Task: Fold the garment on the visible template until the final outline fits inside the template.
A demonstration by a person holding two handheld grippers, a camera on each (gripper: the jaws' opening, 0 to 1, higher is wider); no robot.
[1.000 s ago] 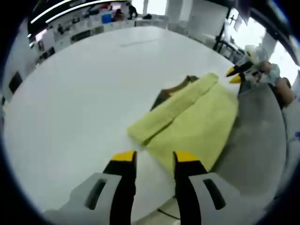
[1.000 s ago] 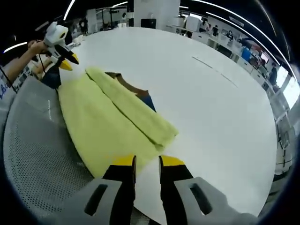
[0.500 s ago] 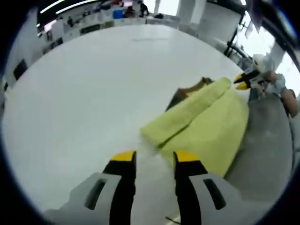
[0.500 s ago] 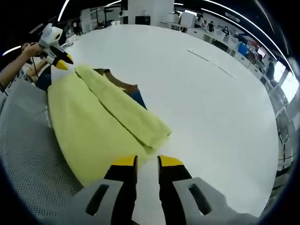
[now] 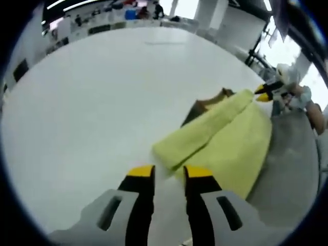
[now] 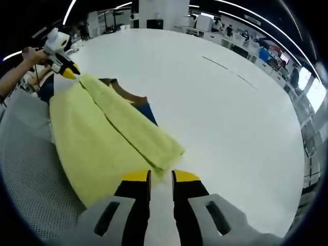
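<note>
The folded yellow garment (image 6: 110,138) lies just beyond the right tool (image 6: 161,178).

Open-plan lab: white table (image 6: 230,118), ceiling light strips (image 6: 241,13), distant desks (image 5: 102,23).

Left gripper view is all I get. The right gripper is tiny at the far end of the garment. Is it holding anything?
Observer: No. The right gripper has a narrow gap between its jaws, and only bare white table shows through it.
Operator: How near the garment is it?
Observer: Its tips sit just short of the end of the folded strip on the yellow garment. As far as I can tell they aren't touching.
Operator: I see something brown under the fold. Anything else there?
Observer: Yes. A blue edge pokes out from under the fold, next to the brown piece.
</note>
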